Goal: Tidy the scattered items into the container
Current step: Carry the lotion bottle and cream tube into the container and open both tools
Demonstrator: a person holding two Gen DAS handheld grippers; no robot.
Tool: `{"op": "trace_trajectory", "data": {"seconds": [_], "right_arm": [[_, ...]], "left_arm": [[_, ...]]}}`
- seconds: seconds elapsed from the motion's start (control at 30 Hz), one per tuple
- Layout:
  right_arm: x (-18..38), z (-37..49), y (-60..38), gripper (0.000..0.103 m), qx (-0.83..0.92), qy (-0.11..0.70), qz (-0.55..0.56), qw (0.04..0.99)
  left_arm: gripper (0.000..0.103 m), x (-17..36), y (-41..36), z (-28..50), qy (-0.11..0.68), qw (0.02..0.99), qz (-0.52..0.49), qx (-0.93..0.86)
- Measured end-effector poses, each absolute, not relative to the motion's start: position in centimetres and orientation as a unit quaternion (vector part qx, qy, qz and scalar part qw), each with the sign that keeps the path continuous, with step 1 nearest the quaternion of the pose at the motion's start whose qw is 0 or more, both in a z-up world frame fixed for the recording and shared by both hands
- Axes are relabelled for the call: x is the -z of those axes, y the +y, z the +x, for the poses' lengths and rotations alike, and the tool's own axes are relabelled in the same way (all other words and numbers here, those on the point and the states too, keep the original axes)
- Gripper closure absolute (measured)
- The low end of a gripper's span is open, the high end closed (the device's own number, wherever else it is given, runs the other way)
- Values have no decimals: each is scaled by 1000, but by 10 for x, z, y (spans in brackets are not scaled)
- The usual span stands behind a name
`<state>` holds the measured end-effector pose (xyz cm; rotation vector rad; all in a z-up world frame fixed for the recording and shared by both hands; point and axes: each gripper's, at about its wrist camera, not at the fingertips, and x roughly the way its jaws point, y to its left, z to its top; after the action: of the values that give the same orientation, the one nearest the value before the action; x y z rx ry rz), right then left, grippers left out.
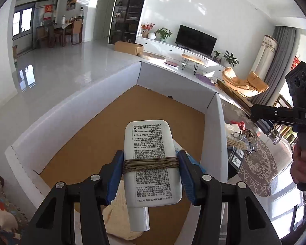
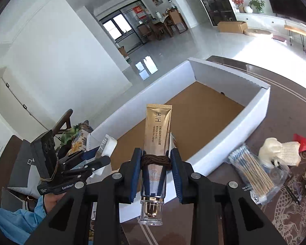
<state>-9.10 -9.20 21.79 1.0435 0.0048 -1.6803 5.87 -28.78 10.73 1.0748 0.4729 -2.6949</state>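
The left gripper (image 1: 151,163) fingers are clamped on a white bottle (image 1: 152,163) over the white box (image 1: 216,122). The right gripper (image 2: 156,161) fingers pinch a gold tube (image 2: 157,130) short of the box rim. Risk: both loads are cap-heavy behind the fingers, so either may pivot and slip. The cotton swabs (image 2: 253,173) lie right of the fingers. The box's near corner is hidden.

A smooth white plastic sunscreen bottle (image 1: 152,163) is seen; a glossy gold cream tube (image 2: 157,140) with clear plastic cap; matt white cardboard box (image 2: 230,143), brown inside; wooden cotton swabs (image 2: 253,173) in clear film.
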Motion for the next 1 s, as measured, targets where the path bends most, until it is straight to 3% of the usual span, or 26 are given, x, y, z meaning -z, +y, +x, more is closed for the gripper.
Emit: {"op": "trace_trajectory", "data": {"seconds": [0.27, 0.77, 0.83, 0.87, 0.93, 1.0], "right_arm": [[-169, -58, -203, 73, 663, 91, 461, 583], [-129, -43, -217, 72, 676, 164, 455, 556], [-125, -44, -217, 63, 673, 162, 465, 552], [-125, -46, -215, 47, 668, 154, 471, 555], [-127, -48, -210, 29, 665, 134, 473, 562], [-134, -51, -202, 28, 670, 123, 467, 563]], "left_arm": [[50, -80, -316, 49, 165, 129, 389, 897], [50, -69, -317, 45, 150, 154, 403, 890], [47, -70, -318, 45, 153, 166, 406, 886], [38, -72, -319, 46, 156, 170, 403, 886], [20, -76, -320, 50, 158, 177, 391, 889], [16, -79, -319, 53, 155, 190, 381, 892]]}}
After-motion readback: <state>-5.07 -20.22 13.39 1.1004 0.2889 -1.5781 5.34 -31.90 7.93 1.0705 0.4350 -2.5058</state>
